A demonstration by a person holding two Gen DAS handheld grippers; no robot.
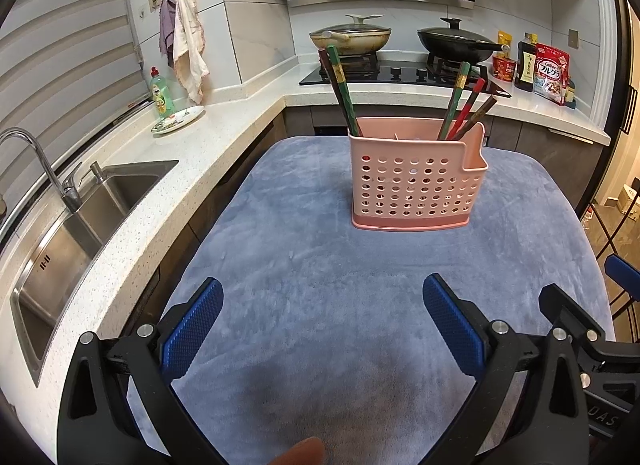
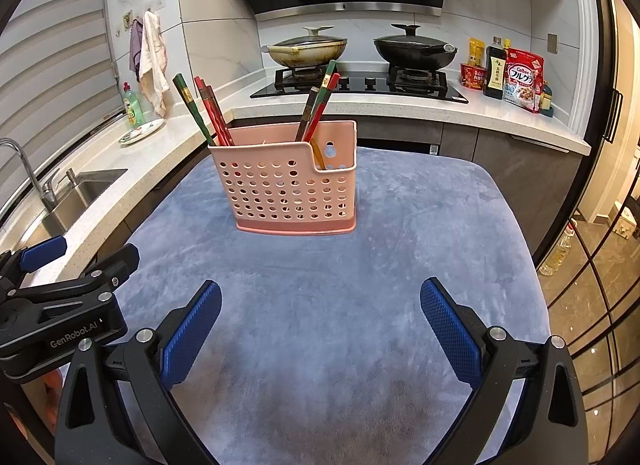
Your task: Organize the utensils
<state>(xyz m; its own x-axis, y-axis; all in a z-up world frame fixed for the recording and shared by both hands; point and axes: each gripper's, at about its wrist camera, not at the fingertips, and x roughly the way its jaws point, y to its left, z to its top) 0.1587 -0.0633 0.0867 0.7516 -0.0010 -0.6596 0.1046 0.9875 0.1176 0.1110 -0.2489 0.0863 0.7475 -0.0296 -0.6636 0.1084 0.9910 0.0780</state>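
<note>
A pink perforated utensil holder (image 1: 416,181) (image 2: 288,185) stands upright on the blue-grey fleece mat (image 1: 320,265) (image 2: 320,265). Several chopsticks, green, red and brown, lean out of it in two bunches: one at its left end (image 1: 340,89) (image 2: 204,109), one at its right end (image 1: 466,105) (image 2: 320,101). My left gripper (image 1: 322,325) hovers open over the near part of the mat, nothing between its blue pads. My right gripper (image 2: 320,325) is open too, well short of the holder, holding nothing. Each gripper shows at the edge of the other's view.
A steel sink (image 1: 80,233) with faucet (image 1: 44,161) lies to the left in the white counter (image 2: 400,105). Behind are a stove with two lidded pans (image 1: 352,37) (image 1: 456,41), a soap bottle (image 1: 161,93), a small plate (image 1: 178,119), hanging towels (image 1: 188,45) and food packages (image 1: 552,73).
</note>
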